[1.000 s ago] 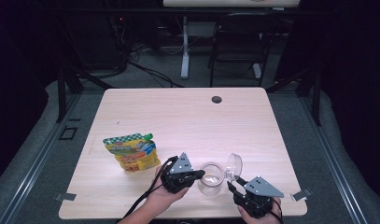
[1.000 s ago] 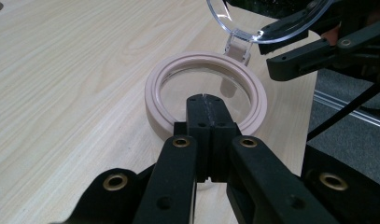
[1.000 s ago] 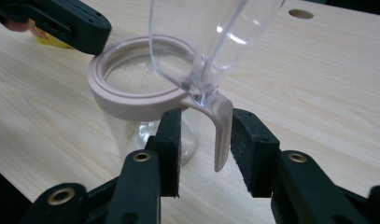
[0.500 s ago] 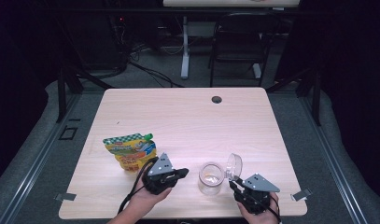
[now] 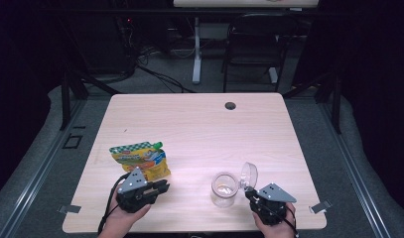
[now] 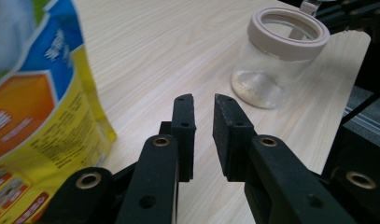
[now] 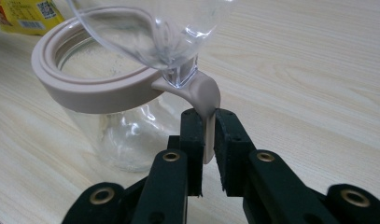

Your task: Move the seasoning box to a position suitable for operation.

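Note:
A clear glass jar (image 5: 223, 188) with a beige rim (image 7: 99, 88) stands near the table's front edge, a little pale powder at its bottom (image 6: 260, 88). Its clear lid (image 5: 249, 174) is flipped up on a beige hinge tab (image 7: 207, 100). My right gripper (image 7: 206, 114) has just been closing and now pinches that tab between its pads. My left gripper (image 5: 162, 187) sits left of the jar, beside a yellow and blue snack pouch (image 5: 140, 158). Its jaws (image 6: 204, 100) have just been opening to a narrow gap with nothing between them.
The wooden table (image 5: 199, 134) has a round cable hole (image 5: 231, 105) near its far edge. A dark chair (image 5: 251, 44) and cables stand on the floor behind it. The pouch (image 6: 33, 93) lies flat close by my left jaws.
My left gripper drew away from the jar to the left, toward the pouch, and its jaws parted slightly. My right gripper stayed put while its jaws closed onto the hinge tab.

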Demonstrator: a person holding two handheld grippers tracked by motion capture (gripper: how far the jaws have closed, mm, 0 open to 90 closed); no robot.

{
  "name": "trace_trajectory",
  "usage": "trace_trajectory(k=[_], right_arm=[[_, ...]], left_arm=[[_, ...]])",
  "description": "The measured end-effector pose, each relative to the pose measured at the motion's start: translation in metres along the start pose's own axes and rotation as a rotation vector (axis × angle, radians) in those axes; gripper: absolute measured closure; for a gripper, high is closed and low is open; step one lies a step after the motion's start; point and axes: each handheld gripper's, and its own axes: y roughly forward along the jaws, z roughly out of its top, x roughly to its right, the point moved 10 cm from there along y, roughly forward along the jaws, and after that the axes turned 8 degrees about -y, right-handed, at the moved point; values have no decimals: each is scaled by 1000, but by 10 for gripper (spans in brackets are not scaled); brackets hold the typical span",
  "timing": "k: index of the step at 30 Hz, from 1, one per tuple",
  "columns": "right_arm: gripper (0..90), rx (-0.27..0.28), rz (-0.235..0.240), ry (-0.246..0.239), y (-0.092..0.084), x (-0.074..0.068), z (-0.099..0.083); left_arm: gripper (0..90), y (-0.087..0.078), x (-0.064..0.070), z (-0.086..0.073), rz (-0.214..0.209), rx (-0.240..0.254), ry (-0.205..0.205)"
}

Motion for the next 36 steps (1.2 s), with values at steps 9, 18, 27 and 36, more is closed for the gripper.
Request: trace_trajectory(k=[9,18,27,36], right_arm=[[833,11,10,15,7,6,3],[854,20,19,41,20,15,12],[854,23,26,57,31,21,18],[851,33,56,75,43,22,26]], left_arm=[[759,-4,-9,-6,37,8,-16],[724,-22,-18,-13,88,28,-42],[692,-43,-38,-18,156,50,-92],[614,-68,-58,-25,229,89,-151]])
